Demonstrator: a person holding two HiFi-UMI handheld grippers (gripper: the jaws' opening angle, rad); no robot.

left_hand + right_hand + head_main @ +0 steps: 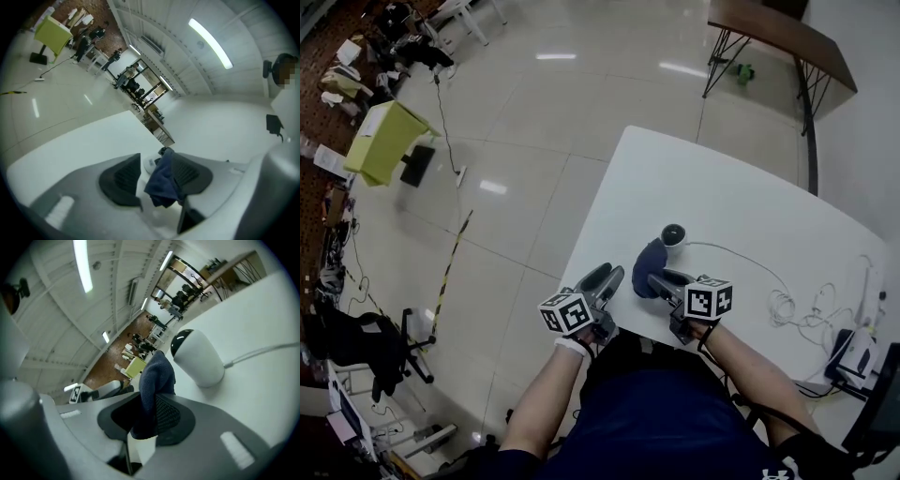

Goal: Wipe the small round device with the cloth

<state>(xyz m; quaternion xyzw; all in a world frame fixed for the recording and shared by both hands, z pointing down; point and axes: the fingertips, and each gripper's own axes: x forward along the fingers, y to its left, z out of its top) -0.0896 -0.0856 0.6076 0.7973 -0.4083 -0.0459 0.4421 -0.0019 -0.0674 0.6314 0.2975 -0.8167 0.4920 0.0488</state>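
Across the white table [750, 187], near its 6 o'clock edge, both grippers are working side by side. The left gripper [609, 279] is standing with jaws wide, pressing on nothing. The right gripper [659, 279], at its 3 o'clock, is pinching the dark blue cloth [648, 265] between narrow jaws, a soft fold bulging past the tips. At 1 o'clock of the cloth, just beside it, the small round device [674, 234] is sitting upright, its cable [741, 255] trailing toward 3 o'clock. The device is probably light and smooth, so it is likely to be sliding under a wipe; bracing its white body from the side is looking sensible.
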